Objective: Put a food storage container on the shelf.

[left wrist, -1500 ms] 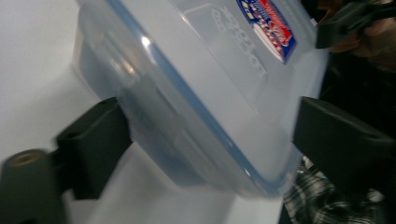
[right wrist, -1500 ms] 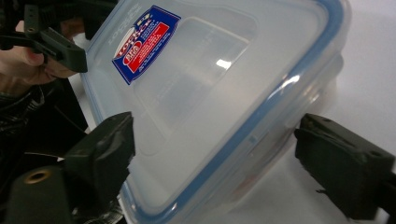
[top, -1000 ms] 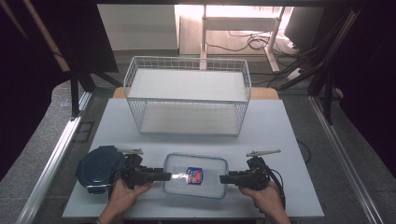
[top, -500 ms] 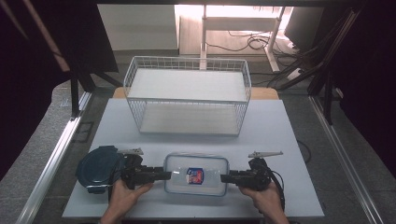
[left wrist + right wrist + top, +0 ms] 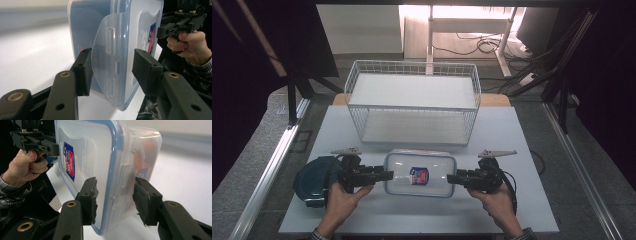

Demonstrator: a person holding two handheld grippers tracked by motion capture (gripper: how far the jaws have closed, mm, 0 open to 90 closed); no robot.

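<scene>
Both grippers (image 5: 384,175) (image 5: 453,178) clamped half-open on the lidded container's (image 5: 419,175) ends; lifting evenly would keep it level toward the basket (image 5: 412,107).

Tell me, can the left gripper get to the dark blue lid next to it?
Probably not yet. The left gripper is clamped on one end of the clear container, which the right gripper holds too. The dark blue lid lies just behind it, unblocked, once it lets go.

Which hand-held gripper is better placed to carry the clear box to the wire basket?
Right hand-held gripper, probably: its pads clamp the clear box over a flat latch. The left hand-held gripper grips where the latch flap stands loose.
</scene>
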